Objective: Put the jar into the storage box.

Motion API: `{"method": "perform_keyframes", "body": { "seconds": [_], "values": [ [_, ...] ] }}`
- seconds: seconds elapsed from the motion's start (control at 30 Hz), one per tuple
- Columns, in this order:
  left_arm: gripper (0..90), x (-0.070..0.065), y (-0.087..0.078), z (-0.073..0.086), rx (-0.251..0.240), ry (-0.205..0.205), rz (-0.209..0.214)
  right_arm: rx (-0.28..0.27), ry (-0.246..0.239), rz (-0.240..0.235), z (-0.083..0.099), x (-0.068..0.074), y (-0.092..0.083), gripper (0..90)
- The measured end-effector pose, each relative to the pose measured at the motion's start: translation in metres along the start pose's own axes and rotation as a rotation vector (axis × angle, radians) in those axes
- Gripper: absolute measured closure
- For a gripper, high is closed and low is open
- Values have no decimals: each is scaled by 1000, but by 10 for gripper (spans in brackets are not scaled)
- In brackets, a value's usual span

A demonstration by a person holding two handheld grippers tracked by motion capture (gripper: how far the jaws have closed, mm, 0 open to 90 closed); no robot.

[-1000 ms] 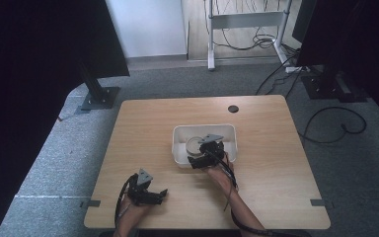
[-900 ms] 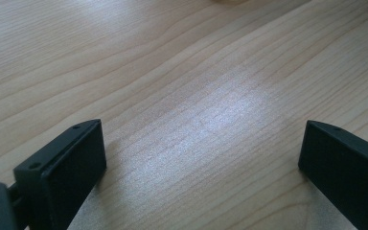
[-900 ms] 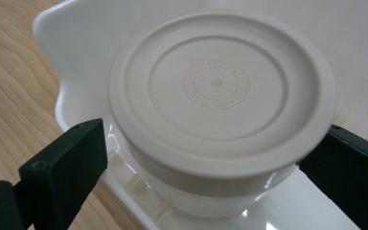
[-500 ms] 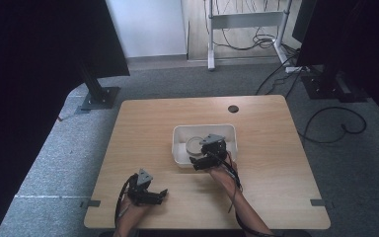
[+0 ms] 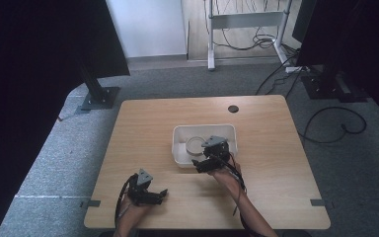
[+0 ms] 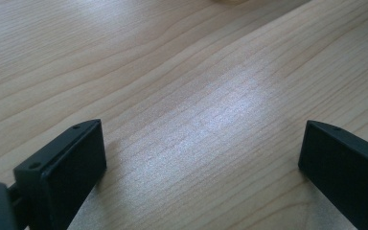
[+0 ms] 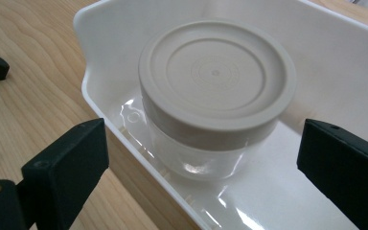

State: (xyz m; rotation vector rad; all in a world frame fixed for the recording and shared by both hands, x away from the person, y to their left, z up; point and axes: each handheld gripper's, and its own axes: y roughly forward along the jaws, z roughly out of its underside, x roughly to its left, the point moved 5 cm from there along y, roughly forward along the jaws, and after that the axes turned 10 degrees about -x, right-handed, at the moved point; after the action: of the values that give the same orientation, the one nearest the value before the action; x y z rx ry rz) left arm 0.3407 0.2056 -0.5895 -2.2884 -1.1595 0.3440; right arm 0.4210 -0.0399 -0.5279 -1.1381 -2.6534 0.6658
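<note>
Reaching over the near wall of the white bin [image 7: 100, 57], the right gripper [image 7: 206, 158] spreads its jaws wide to straddle the lidded jar [image 7: 215, 96] standing inside. Left gripper [image 6: 201, 158], likewise unclenched and empty, idles near the table's [image 5: 143, 128] front edge.

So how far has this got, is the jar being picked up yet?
Not yet. What looks done is the approach: the right gripper sits at the near wall of the white tub, jaws wide open and aimed at the lidded jar inside. In hand: lining up on the jar. Left: closing on it and probably lifting it. The left gripper is open over bare table.
</note>
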Motion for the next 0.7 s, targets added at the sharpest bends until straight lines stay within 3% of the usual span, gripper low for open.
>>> {"method": "perform_keyframes", "body": {
  "seconds": [0.7],
  "values": [
    [20,0,0,0,0,2,0,-4,-36,-26,10,-1,-20,51]
  ]
}}
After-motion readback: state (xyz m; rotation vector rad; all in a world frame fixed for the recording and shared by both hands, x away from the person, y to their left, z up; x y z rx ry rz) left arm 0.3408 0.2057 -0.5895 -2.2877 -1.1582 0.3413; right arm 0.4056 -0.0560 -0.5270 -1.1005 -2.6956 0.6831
